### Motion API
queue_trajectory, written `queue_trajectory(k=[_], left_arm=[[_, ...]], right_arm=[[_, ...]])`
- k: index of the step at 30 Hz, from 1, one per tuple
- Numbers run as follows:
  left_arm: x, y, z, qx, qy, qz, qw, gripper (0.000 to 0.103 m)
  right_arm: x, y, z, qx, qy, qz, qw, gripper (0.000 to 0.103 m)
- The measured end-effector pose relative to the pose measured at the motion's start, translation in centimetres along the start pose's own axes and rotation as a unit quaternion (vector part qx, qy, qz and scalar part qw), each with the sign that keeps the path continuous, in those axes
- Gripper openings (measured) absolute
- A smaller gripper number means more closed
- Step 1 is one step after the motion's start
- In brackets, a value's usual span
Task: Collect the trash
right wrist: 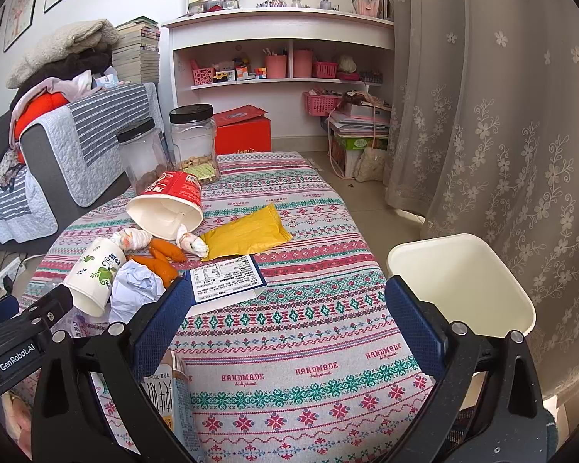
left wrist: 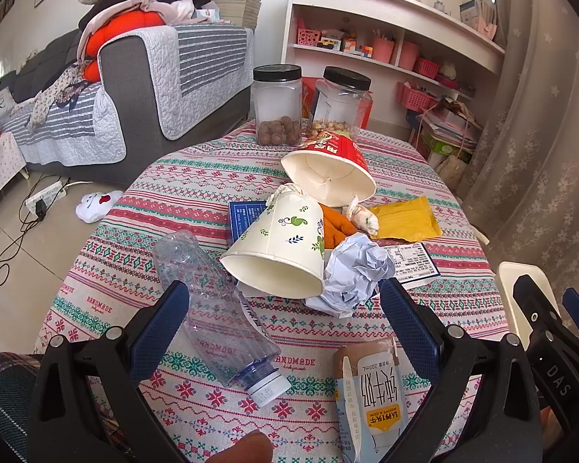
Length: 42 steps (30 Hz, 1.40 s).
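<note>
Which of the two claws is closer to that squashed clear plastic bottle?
The left claw. The squashed clear plastic bottle lies by its left finger, partly between its open fingers. The right claw hangs farther right, open over bare tablecloth beside the white bin.

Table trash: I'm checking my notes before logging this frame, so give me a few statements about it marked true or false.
1. The clear plastic bottle lies on its side. True.
2. The left gripper grips the milk carton. False: it is open, holding nothing.
3. The white bin stands beside the table, on the right. True.
4. Both jars are uncapped. False: both wear black lids.
5. The right gripper is open. True.
</note>
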<state>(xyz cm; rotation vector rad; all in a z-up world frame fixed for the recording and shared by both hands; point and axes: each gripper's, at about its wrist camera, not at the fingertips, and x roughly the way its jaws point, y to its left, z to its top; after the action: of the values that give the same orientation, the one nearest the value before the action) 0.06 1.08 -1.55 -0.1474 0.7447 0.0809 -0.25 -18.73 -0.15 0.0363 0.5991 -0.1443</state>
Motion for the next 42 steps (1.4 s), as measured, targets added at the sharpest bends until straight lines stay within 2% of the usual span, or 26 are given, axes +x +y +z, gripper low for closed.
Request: queue_trajectory(k=[13, 17, 19, 22, 25, 27, 28, 30, 33, 37, 42], left_arm=[[0.1, 0.6, 0.4, -0.007, 0.007, 0.006, 0.9999, 0.096], [0.9, 2.6, 1.2, -0.053, 0.028, 0.014, 0.9981, 0.096], [1.6, 5.0, 1.9, -0.100, 0.052, 0.028, 0.9932, 0.096], [3.3, 9.6, 2.8, -0.181, 0.105, 0.015, 0.9778, 0.096], [5.8, 12.1, 2.7, -0.195, 0.180, 0.024, 0.9639, 0.096], [7.7, 13.2, 1.9, -0.204, 0.230, 0.004, 0.9517, 0.096], [8.6, 13.7, 1.4, -0.219, 0.251, -0.013, 0.9428, 0.096], [9.9, 14.3, 0.3, -0.243, 0.279, -0.025, 0.9288, 0.096], [10.4, 14.4, 0.0, -0.256, 0.280, -0.034, 0.9244, 0.096], [10.6, 13.5, 0.1, -0.258, 0.278, -0.068, 0.9230, 0.096], [10.7, 12.2, 1.2, -0.235, 0.263, -0.068, 0.9332, 0.093]], right_arm=[[0.1, 0.5, -0.6, 0.001, 0.005, 0.005, 1.000, 0.096], [0.7, 0.1, -0.6, 0.017, 0.027, 0.019, 0.999, 0.096], [0.8, -0.3, -0.5, 0.026, 0.033, 0.025, 0.999, 0.096], [1.1, -0.6, -0.4, 0.035, 0.041, 0.035, 0.998, 0.096], [1.7, -0.7, -0.4, 0.046, 0.056, 0.053, 0.996, 0.096], [2.2, -0.7, -0.4, 0.055, 0.071, 0.068, 0.994, 0.096], [2.5, -0.8, -0.4, 0.060, 0.078, 0.074, 0.992, 0.096], [3.1, -0.9, -0.4, 0.071, 0.093, 0.086, 0.989, 0.096], [3.9, -1.4, -0.5, 0.091, 0.111, 0.099, 0.985, 0.096], [4.8, -2.1, -0.7, 0.118, 0.130, 0.112, 0.978, 0.096], [5.5, -1.9, -0.9, 0.121, 0.144, 0.117, 0.975, 0.096]])
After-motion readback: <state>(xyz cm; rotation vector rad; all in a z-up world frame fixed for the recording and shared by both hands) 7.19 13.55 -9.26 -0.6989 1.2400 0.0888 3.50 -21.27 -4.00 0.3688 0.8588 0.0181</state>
